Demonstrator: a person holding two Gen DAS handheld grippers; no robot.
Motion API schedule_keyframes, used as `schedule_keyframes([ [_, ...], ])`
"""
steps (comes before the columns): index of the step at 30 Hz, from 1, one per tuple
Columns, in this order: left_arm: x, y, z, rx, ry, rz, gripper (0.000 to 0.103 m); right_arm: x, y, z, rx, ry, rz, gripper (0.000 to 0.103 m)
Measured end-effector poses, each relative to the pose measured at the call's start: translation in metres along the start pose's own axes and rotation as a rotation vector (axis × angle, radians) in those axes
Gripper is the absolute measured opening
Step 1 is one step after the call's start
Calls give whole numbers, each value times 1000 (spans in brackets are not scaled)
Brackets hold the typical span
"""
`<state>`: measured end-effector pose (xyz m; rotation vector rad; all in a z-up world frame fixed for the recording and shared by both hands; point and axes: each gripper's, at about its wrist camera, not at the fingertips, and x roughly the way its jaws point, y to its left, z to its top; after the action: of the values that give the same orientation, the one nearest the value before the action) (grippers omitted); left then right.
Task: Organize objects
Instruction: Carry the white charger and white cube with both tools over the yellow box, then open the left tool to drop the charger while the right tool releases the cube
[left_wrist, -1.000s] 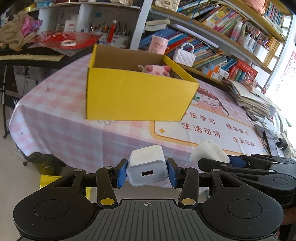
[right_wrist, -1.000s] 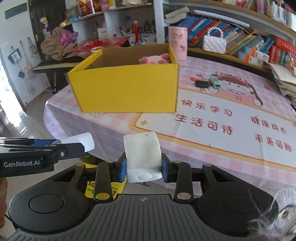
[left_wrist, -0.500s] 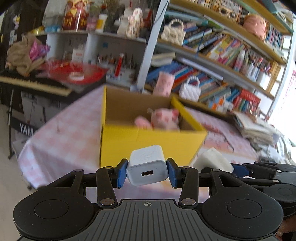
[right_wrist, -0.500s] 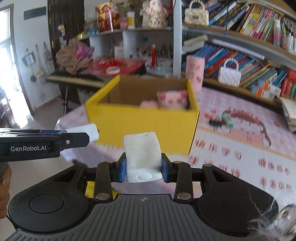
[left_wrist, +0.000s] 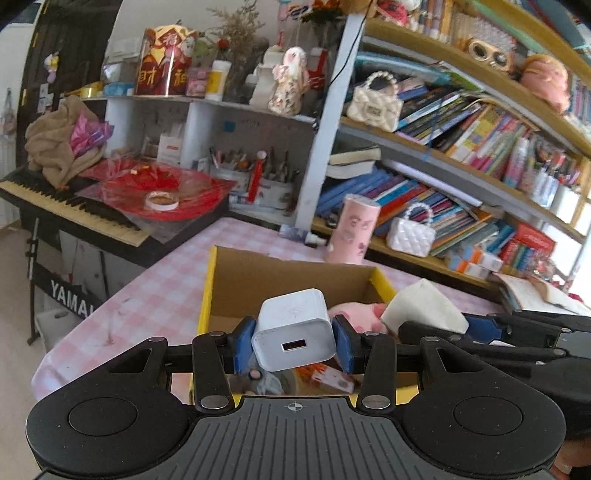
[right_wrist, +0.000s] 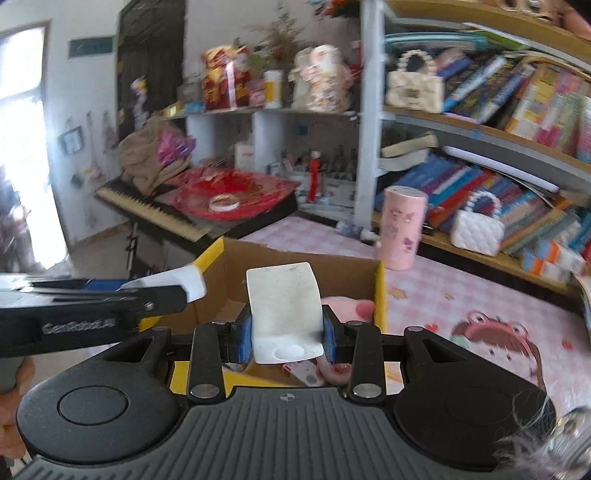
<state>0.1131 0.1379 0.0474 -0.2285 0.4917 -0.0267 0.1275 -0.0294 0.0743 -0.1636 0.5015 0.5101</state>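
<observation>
Moved since earlier: both tools have risen and advanced from below the tabletop's near edge to over the open yellow cardboard box (left_wrist: 295, 284); the box's inside now shows, where before only its outer yellow wall faced the cameras.
Left tool (left_wrist: 291, 345): clamped on a white cube-shaped USB charger (left_wrist: 293, 328), its port facing the camera, held above the box's near wall.
Right tool (right_wrist: 286, 332): clamped on a white, flat, smudged plastic piece (right_wrist: 284, 310) with a round dimple at its lower end, also over the box opening.
Box contents: a pink plush toy (left_wrist: 360, 314) lies toward the right side; small, blurred items sit at the bottom near the front wall.
Box place: on the pink checked tabletop (left_wrist: 155, 291), near its left edge.
Step in hand: judged to be dropping both pieces into the box.
Doing it well: carry each piece clear past the near wall before spreading the fingers, lower it close to the floor so it does not bounce out, and release one at a time, since the two tools sit close side by side.
Left view only: the charger's port and body.
Right view only: the tabletop's printed cartoon (right_wrist: 491, 332) right of the box, and a bright doorway (right_wrist: 26, 147) at far left; the charger shows merely as a white sliver.
</observation>
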Motion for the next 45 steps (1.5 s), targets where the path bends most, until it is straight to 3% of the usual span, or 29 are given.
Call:
schedule_keyframes([
  [12, 74, -5, -3, 15, 98, 107, 43, 85, -24, -4, -60, 188, 67, 33],
  [26, 116, -4, -11, -1, 207, 151, 43, 125, -32, -13, -87, 336, 176, 34],
  [31, 108, -9, -5, 20, 138, 144, 45, 123, -31, -13, -57, 318, 186, 40],
  [33, 99, -11, 0, 20, 96, 140, 54, 117, -31, -11, -42, 288, 186, 46],
  [36, 84, -14, 8, 22, 29, 135, 62, 104, -31, -5, -39, 239, 180, 48],
  [41, 56, -17, 16, 9, -58, 124, 71, 78, -30, 3, -33, 152, 153, 53],
  [45, 35, -19, 11, -14, -84, 117, 75, 54, -26, 5, -63, 79, 114, 57],
])
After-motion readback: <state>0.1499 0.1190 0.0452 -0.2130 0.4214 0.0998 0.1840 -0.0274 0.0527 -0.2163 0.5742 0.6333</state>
